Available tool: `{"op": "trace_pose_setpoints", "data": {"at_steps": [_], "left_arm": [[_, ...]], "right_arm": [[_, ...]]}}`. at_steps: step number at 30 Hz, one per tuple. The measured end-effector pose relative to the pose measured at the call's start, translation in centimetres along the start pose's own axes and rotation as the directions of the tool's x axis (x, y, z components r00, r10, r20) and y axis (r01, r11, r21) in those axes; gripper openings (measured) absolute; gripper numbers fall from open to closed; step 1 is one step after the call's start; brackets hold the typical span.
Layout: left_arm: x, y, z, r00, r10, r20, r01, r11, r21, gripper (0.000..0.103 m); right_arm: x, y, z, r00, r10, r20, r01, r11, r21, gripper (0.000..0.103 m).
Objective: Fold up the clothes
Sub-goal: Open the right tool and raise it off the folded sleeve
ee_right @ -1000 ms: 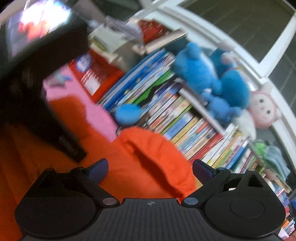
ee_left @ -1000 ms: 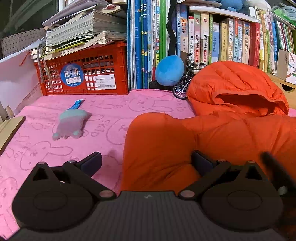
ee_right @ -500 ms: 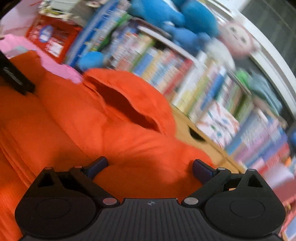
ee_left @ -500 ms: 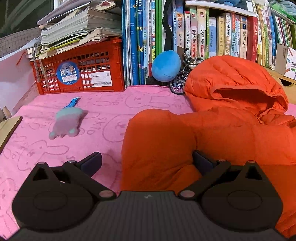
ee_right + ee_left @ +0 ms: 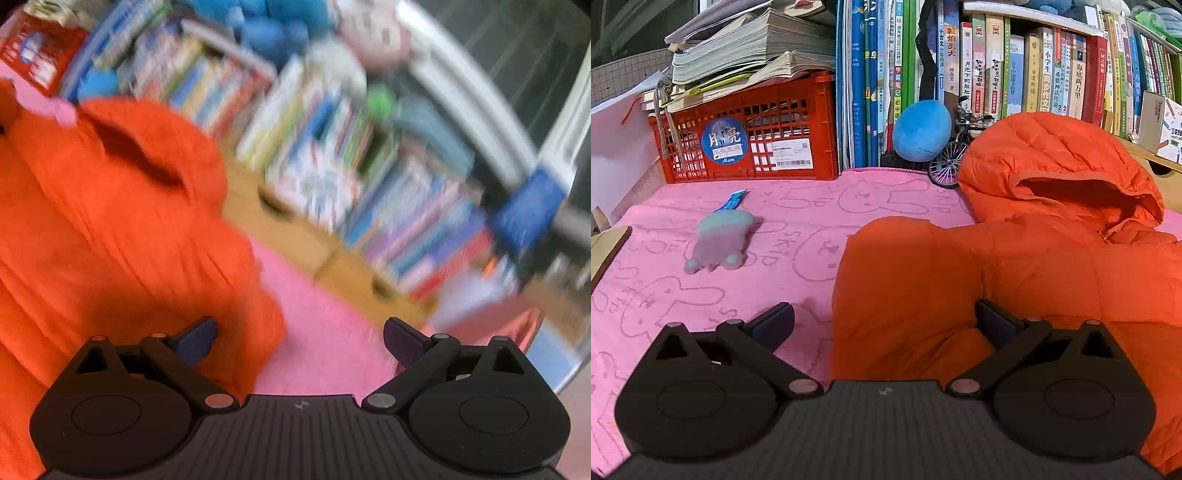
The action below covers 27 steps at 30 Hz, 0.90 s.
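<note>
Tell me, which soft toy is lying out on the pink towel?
The little teal and grey plush toy, flat on the pink bunny towel left of the orange jacket. The round blue plush sits back against the books.

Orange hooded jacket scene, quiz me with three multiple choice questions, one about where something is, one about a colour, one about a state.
1. Where does the small grey-blue plush toy lie?
A. on the pink towel, left of the jacket
B. inside the red crate
C. on the jacket's hood

2. What colour is the crate under the stacked papers?
A. green
B. red
C. white

3. How do the left gripper's fingers stand?
A. shut on the jacket
B. shut on nothing
C. open, straddling the jacket's edge

Answers:
1. A: it rests on the pink bunny-print towel, apart from the orange hooded jacket.
2. B: its lattice walls are red.
3. C: the fingers stand wide apart, one over towel, one over jacket.
</note>
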State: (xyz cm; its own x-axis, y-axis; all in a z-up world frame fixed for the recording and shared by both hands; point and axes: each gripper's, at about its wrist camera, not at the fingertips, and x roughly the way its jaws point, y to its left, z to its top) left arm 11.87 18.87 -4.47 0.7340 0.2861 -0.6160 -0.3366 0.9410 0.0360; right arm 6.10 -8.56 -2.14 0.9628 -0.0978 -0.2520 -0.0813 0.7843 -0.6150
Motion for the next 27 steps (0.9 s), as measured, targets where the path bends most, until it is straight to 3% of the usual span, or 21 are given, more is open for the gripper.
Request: {"op": "trace_pose_setpoints", "data": {"at_steps": [3,5,11,16,22,25,27], "left_arm": [[0.0,0.0,0.0,1.000,-0.001,-0.001,0.001,1.000,-0.001,0.103],[0.0,0.1,0.0,1.000,-0.005,-0.003,0.005,1.000,-0.005,0.103],[0.3,0.8,0.1,0.999,-0.037,-0.021,0.036,0.998,-0.043,0.103],[0.3,0.9,0.2,0.999,-0.040,-0.027,0.039,0.998,-0.048,0.103],[0.3,0.9,0.2,0.999,-0.045,-0.030,0.044,0.998,-0.048,0.103],[0.4,0.9,0.2,0.998,-0.054,-0.033,0.052,0.997,-0.050,0.103],[0.4,0.9,0.3,0.998,-0.059,-0.035,0.057,0.997,-0.052,0.103]], "right_arm": [[-1.2,2.2,4.0,0.988,0.083,0.129,-0.086,0.996,0.021,0.100],[-0.4,4.6,6.8,0.973,0.160,0.165,-0.165,0.986,0.019,0.101],[3.8,10.8,11.5,0.945,0.304,0.118,-0.316,0.944,0.098,0.101],[7.0,10.2,8.5,0.961,0.277,0.001,-0.274,0.951,0.144,0.101],[9.2,2.8,2.4,0.984,0.135,-0.118,-0.099,0.957,0.272,0.102],[9.8,-0.1,-0.7,0.978,0.112,-0.174,-0.043,0.933,0.357,0.102],[10.1,-1.0,-2.2,0.968,0.169,-0.186,-0.075,0.902,0.426,0.102]]}}
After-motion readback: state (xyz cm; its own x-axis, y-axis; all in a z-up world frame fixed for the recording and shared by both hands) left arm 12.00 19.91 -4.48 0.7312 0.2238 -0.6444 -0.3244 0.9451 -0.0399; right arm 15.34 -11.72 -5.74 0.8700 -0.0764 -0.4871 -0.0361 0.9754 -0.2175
